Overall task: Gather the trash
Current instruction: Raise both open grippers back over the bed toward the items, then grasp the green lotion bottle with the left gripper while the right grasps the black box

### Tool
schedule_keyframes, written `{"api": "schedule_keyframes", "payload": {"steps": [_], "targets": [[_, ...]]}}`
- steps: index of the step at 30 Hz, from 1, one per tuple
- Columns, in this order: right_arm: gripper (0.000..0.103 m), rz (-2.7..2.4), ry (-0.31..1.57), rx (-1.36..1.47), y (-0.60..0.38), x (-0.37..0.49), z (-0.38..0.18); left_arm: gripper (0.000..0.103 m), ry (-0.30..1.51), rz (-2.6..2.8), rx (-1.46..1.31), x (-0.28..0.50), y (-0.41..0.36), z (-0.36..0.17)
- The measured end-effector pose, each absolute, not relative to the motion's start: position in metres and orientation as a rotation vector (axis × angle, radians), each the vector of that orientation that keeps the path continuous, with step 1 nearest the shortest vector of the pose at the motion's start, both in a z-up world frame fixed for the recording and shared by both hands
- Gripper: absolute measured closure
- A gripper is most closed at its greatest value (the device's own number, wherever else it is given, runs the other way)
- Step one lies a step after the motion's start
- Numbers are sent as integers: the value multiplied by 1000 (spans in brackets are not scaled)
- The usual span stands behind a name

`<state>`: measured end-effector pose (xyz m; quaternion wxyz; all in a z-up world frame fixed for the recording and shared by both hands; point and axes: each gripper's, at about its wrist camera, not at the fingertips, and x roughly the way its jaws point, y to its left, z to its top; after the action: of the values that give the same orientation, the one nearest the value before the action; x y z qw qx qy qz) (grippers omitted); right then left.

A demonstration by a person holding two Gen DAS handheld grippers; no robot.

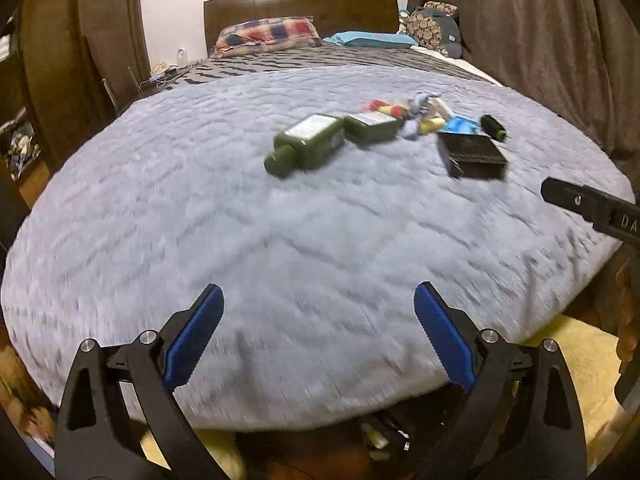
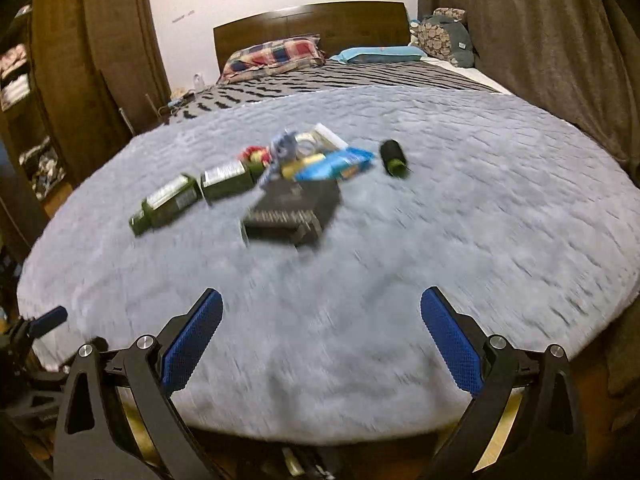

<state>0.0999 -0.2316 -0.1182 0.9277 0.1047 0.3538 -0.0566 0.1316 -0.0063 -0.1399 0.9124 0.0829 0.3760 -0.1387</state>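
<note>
On the grey plush blanket (image 1: 280, 240) the trash lay in a loose cluster toward the far right: two dark green squarish bottles (image 1: 306, 146), a black flat cardboard box (image 1: 472, 156), a blue crinkled wrapper (image 2: 336, 164) and a small black cylinder (image 2: 393, 157). The left gripper (image 1: 318, 304) and right gripper (image 2: 320, 308) both hung near, jaws spread wide, empty. The bottles looked rigid and probably slick, best pinched across the narrow neck; the wrapper seemed light and limp.

Two bottles (image 1: 306, 146) lie left of the box (image 1: 472, 156) (wrappers (image 1: 420, 118) behind) on the bed (image 1: 280, 240).
</note>
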Motion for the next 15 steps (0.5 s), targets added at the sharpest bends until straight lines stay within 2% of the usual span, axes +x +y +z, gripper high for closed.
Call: {"api": "schedule_keyframes", "payload": {"steps": [15], "targets": [[4,-228,792,215,-218,202,-144,12,772,-310,185,268,-22,-143]]}}
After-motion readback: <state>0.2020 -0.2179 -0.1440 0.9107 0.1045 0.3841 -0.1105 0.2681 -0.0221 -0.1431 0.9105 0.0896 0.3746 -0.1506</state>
